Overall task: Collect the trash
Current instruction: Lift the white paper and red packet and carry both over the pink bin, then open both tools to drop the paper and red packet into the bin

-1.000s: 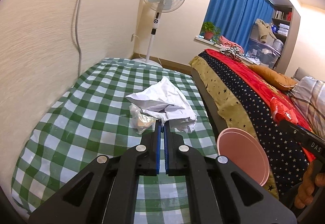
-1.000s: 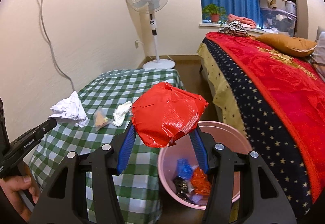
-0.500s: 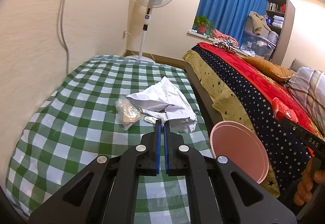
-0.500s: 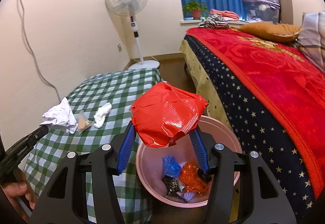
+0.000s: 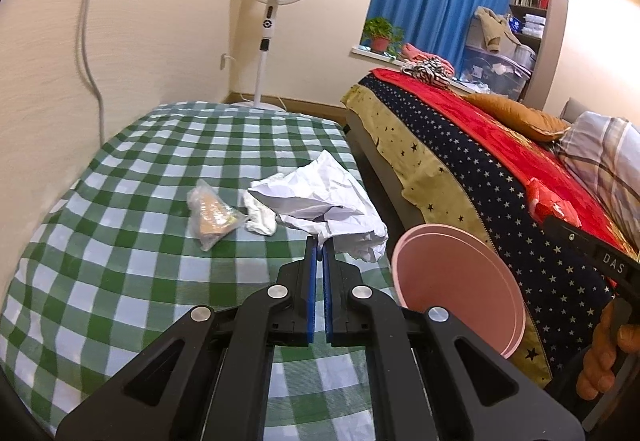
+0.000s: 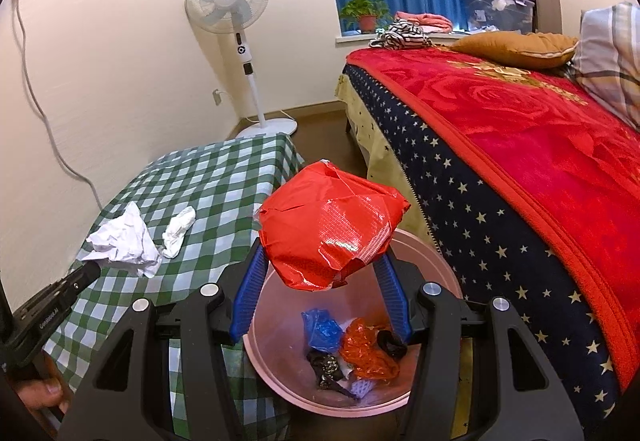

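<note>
Red wrapper (image 6: pixel 332 229) in right hand-held gripper (image 6: pixel 320 261) above pink bin (image 6: pixel 440 269)

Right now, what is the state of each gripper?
Left gripper: closed on the crumpled white paper.
Right gripper: holding the red wrapper above the pink bin.

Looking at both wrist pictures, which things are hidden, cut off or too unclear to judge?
- Pink bin, left wrist view: its inside is turned away; only the right wrist view shows the contents.
- Bin contents, right wrist view: the red wrapper in the right gripper covers part of them.
- Clear packet: missing in the right wrist view, probably hidden behind the crumpled paper.
- Left gripper: whether it pinches the paper's edge is unclear.
</note>
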`<control>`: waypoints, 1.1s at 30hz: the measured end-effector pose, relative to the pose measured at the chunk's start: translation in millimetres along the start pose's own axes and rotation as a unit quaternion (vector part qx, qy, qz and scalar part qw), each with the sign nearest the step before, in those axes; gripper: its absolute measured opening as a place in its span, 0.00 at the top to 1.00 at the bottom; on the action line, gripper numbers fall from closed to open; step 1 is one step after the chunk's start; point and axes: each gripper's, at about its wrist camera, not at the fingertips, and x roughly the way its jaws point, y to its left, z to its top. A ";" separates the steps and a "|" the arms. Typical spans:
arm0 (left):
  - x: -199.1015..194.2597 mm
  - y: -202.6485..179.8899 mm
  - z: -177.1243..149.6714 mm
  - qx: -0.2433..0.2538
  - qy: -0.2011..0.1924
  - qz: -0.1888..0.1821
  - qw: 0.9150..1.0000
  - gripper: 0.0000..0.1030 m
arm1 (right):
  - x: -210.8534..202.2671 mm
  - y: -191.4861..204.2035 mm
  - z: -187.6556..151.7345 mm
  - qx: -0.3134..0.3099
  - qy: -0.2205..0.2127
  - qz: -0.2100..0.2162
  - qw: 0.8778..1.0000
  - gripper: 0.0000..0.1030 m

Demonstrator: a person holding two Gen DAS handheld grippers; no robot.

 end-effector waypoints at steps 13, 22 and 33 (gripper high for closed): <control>18.4 -21.1 -6.7 0.013 0.009 -0.018 1.000 0.97 | 8.2 -10.2 4.5 0.009 -0.001 -0.022 1.000 0.47; 31.9 -33.3 -10.3 0.019 0.017 -0.029 0.999 0.97 | 12.0 -13.5 5.3 0.012 -0.002 -0.033 0.999 0.47; 52.1 -59.9 -14.7 0.035 0.025 -0.056 0.998 0.97 | 23.2 -18.9 7.1 0.015 0.008 -0.044 0.999 0.48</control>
